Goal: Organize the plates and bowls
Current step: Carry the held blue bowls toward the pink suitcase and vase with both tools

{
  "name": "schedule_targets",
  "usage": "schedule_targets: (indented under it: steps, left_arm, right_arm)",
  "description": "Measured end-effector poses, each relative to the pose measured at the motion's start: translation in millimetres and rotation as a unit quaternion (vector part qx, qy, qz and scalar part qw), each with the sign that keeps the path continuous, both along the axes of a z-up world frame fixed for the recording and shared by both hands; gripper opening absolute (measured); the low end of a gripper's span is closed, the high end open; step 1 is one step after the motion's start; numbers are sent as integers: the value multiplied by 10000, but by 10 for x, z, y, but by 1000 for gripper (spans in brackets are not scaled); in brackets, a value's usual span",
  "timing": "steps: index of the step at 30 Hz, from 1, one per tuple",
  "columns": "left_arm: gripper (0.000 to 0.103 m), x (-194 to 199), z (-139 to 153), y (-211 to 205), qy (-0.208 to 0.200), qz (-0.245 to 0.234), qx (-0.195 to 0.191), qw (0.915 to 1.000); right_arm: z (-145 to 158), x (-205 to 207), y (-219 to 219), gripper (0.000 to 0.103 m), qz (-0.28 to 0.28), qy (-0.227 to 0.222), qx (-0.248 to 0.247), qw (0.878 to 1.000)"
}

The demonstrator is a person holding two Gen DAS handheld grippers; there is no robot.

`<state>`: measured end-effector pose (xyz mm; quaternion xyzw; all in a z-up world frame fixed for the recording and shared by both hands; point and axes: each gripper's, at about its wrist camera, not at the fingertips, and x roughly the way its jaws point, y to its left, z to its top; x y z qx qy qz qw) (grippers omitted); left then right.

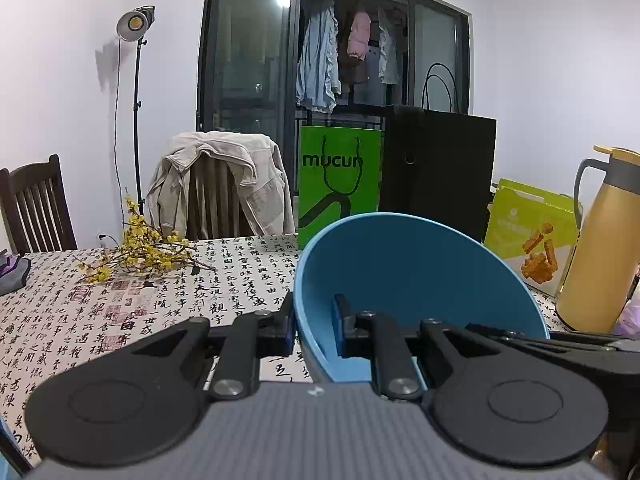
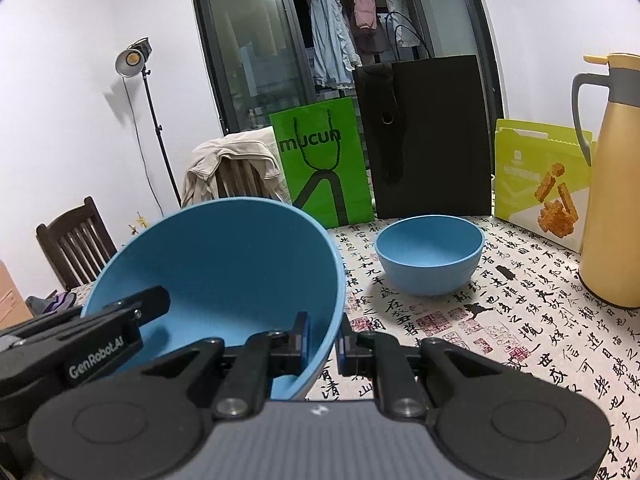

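Blue bowl (image 2: 224, 272), large, plastic-looking, held off the worktop (image 2: 500, 320) between my two claws and tipped, its open mouth facing back toward me and slightly upward. My left claw (image 1: 314, 326) is closed down to a narrow gap on the bowl's left rim wall, one pad outside, one inside. My right claw (image 2: 324, 340) is likewise nearly closed, pinching the right rim wall, which stands between its pads. In the right wrist view my left claw's black body reaches across the bowl's near left edge.

Second blue bowl (image 2: 430, 258), smaller, upright on the worktop, mouth up, ahead and right of the held one, apart from it. Bare patterned cloth lies all round it.

Beyond it, along the far worktop edge: green paper bag (image 2: 324, 160), black bag (image 2: 432, 136), yellow-green snack box (image 2: 540, 184). Yellow thermos jug (image 2: 612, 200) stands at the right, near the box.

Left part of the worktop, in the left wrist view: a yellow flower sprig (image 1: 148, 248) lying flat, open cloth in front of it. Behind, a chair with a beige jacket (image 1: 224, 184) draped over it.
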<state>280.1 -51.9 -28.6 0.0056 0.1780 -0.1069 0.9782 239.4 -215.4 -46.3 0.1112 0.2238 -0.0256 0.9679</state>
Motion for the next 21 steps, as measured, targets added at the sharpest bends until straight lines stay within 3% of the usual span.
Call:
schedule_targets:
  steps: [21]
  left_arm:
    - [17, -261, 40, 247, -117, 132, -99, 9998]
  right_arm:
    - [44, -190, 239, 13, 205, -48, -17, 9998]
